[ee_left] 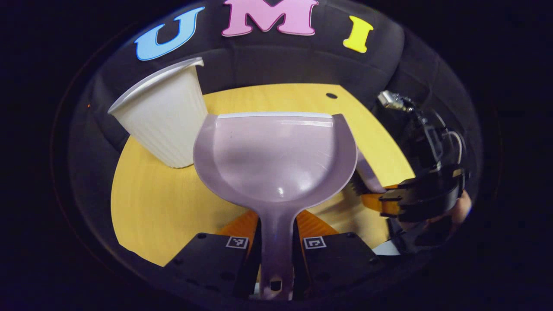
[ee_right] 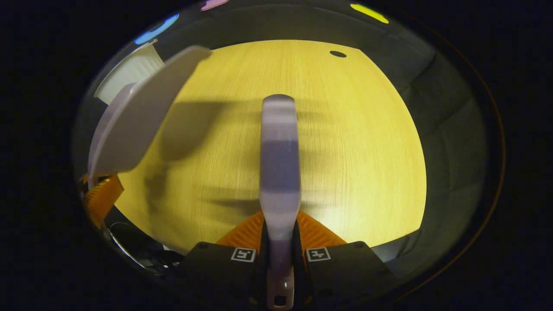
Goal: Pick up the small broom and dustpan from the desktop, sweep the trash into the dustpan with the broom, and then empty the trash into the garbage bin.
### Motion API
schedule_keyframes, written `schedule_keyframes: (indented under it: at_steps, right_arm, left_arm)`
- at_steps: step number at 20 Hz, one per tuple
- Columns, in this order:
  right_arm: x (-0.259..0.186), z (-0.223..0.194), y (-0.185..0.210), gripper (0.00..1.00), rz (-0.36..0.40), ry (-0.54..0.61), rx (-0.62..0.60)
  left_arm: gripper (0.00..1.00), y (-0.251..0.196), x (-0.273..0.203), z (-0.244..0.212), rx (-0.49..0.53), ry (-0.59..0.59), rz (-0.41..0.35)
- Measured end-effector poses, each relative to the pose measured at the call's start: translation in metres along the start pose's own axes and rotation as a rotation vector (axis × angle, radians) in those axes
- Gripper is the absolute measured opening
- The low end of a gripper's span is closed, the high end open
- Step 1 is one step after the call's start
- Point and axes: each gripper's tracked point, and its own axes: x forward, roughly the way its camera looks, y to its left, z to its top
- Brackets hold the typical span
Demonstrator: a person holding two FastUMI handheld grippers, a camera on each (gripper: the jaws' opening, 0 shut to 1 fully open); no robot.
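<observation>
left gripper view: your left hand-held gripper (ee_left: pixel 276 246) is closed on the handle of the dustpan (ee_left: pixel 274 160), both fingers pressing its sides. the pan is lifted above the tabletop (ee_left: pixel 151 207); its long axis runs straight away from you, handle toward the camera, open lip pointing forward to the booth wall. no trash can be made out in the pan. the garbage bin (ee_left: pixel 162 116), a pale ribbed tub, stands just left of the pan, its open mouth facing up. your right hand-held gripper (ee_left: pixel 384 201) appears at the right edge, holding the broom (ee_left: pixel 367 172) close behind the pan's right wall.

right gripper view: your right hand-held gripper (ee_right: pixel 280 255) is clamped on the broom (ee_right: pixel 280 164) handle, both fingers against it. the broom's long axis points forward along the fingers, its far end out over the bare tabletop (ee_right: pixel 367 151). the dustpan (ee_right: pixel 134 116) shows at left, edge-on and off the surface, with the garbage bin (ee_right: pixel 129 71) behind it.

judgement: the step in hand looks like emptying. swing the pan's lip over the bin mouth, then tip it forward and down so anything inside slides off the lip; keep the broom clear of the rim.
</observation>
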Motion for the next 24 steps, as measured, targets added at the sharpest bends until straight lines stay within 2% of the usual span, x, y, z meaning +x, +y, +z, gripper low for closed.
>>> schedule_keyframes:
  at_steps: [1, 3, 5, 6, 7, 8, 13, 15, 16, 17, 18, 20, 21, 22, 24]
  right_arm:
    - [0.006, 0.006, 0.003, 0.28, 0.003, 0.001, -0.012]
    - [0.023, 0.021, 0.002, 0.28, -0.005, 0.024, -0.036]
    - [0.028, 0.03, 0.004, 0.28, -0.002, 0.035, -0.018]
    - [0.031, 0.035, 0.003, 0.22, -0.007, 0.037, -0.017]
    - [0.036, 0.039, 0.0, 0.22, -0.017, 0.045, -0.026]
    - [0.041, 0.042, 0.0, 0.29, -0.024, 0.059, -0.04]
    - [0.057, 0.048, -0.001, 0.3, -0.033, 0.089, -0.037]
    - [0.055, 0.048, 0.005, 0.32, 0.01, 0.108, -0.017]
    - [0.056, 0.048, 0.009, 0.4, 0.023, 0.117, -0.008]
    - [0.056, 0.049, 0.011, 0.58, 0.032, 0.119, -0.004]
    - [0.056, 0.048, 0.01, 0.61, 0.026, 0.12, -0.007]
    - [0.048, 0.048, 0.005, 0.83, 0.006, 0.107, -0.025]
    - [0.044, 0.049, 0.002, 0.95, 0.0, 0.093, -0.029]
    - [0.039, 0.051, 0.0, 1.0, 0.001, 0.071, -0.023]
    - [0.018, 0.052, -0.002, 1.0, 0.004, 0.016, -0.004]
  left_arm:
    - [0.31, -0.003, 0.0, -0.004, -0.02, 0.017, 0.0]
    - [0.3, -0.008, -0.005, 0.0, -0.101, 0.026, -0.046]
    - [0.3, -0.007, 0.0, -0.005, -0.145, 0.033, -0.052]
    - [0.31, -0.007, 0.001, -0.008, -0.155, 0.046, -0.042]
    - [0.31, -0.006, 0.002, -0.013, -0.162, 0.073, -0.032]
    - [0.3, -0.006, 0.003, -0.02, -0.17, 0.099, -0.025]
    - [0.3, -0.009, 0.005, -0.026, -0.166, 0.14, -0.032]
    - [0.3, -0.008, 0.005, -0.025, -0.155, 0.14, -0.026]
    - [0.31, -0.006, 0.004, -0.025, -0.142, 0.15, -0.019]
    - [0.31, -0.005, 0.004, -0.023, -0.128, 0.147, -0.01]
    - [0.32, -0.007, 0.004, -0.022, -0.123, 0.136, -0.011]
    - [0.33, -0.013, 0.0, -0.022, -0.121, 0.117, -0.032]
    - [0.58, -0.014, -0.005, -0.021, -0.116, 0.106, -0.032]
    - [0.67, -0.013, -0.011, -0.017, -0.116, 0.085, -0.034]
    - [0.72, -0.011, -0.04, -0.015, -0.127, 0.033, -0.06]
